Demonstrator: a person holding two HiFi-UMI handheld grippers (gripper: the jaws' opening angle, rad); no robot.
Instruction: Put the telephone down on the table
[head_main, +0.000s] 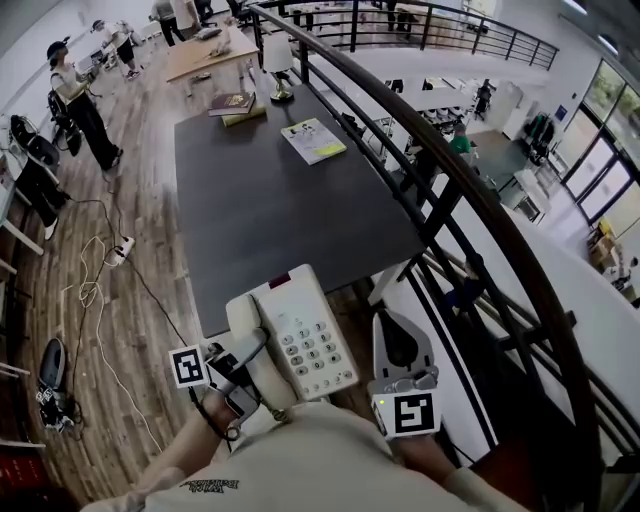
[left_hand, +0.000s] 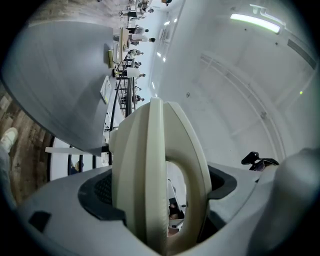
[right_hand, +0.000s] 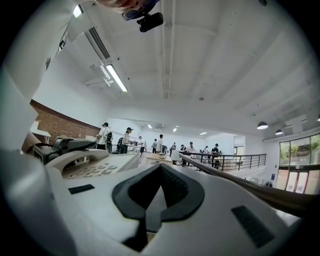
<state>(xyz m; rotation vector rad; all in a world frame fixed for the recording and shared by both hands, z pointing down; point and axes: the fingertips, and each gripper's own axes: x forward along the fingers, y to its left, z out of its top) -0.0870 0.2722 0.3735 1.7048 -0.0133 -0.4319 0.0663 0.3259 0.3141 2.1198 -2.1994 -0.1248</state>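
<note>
A cream push-button telephone (head_main: 305, 345), handset on its cradle, is held close to my body at the near edge of the dark table (head_main: 280, 210). Whether it touches the table I cannot tell. My left gripper (head_main: 250, 358) is shut on the telephone's left side, over the handset. In the left gripper view the cream telephone (left_hand: 150, 175) fills the space between the jaws of the left gripper (left_hand: 160, 205). My right gripper (head_main: 392, 320) hovers just right of the telephone, shut and holding nothing. In the right gripper view the telephone (right_hand: 85, 167) lies to the left of the right gripper (right_hand: 159, 175).
At the table's far end lie books (head_main: 235, 104), a yellow-green booklet (head_main: 314, 140) and a lamp (head_main: 278, 72). A black railing (head_main: 450, 185) runs along the table's right side above a lower floor. A cable and power strip (head_main: 118, 250) lie on the wooden floor at left, near standing people (head_main: 78, 100).
</note>
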